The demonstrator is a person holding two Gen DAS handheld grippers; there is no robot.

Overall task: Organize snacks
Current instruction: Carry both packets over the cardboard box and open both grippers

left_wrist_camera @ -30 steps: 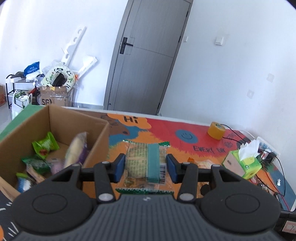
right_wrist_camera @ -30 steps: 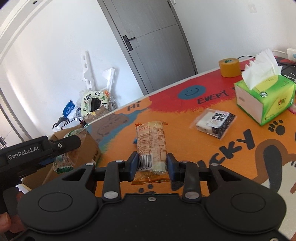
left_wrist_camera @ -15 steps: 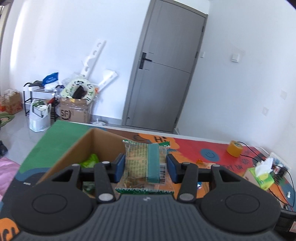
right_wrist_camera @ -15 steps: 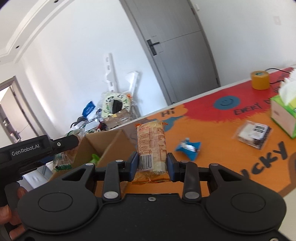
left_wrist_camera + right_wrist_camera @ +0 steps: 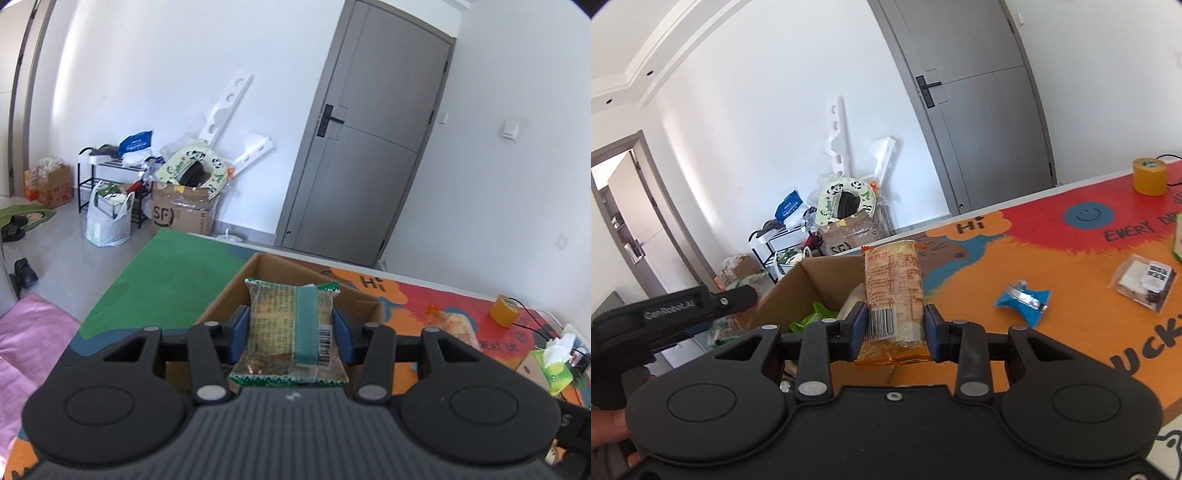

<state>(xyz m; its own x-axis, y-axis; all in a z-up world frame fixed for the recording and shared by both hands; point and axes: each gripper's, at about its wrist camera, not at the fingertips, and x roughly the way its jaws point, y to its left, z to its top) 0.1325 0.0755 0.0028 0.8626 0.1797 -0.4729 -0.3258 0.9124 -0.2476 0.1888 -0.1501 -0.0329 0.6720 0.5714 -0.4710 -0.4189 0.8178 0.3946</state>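
Two grippers (image 5: 290, 334) (image 5: 894, 328), one snack each; two packets on mat.

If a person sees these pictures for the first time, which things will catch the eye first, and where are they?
First, the two held snacks: the green-edged packet between the left gripper's fingers, and the orange-edged packet between the right gripper's fingers. Just beyond both stands the open cardboard box, and the colourful table mat stretches to the right, with a blue packet lying on it.

A lived-in home room: grey door (image 5: 373, 147), shoe rack (image 5: 107, 177) piled with bags, shoes (image 5: 24, 273) on the floor, cartoon-print desk (image 5: 1052, 258).
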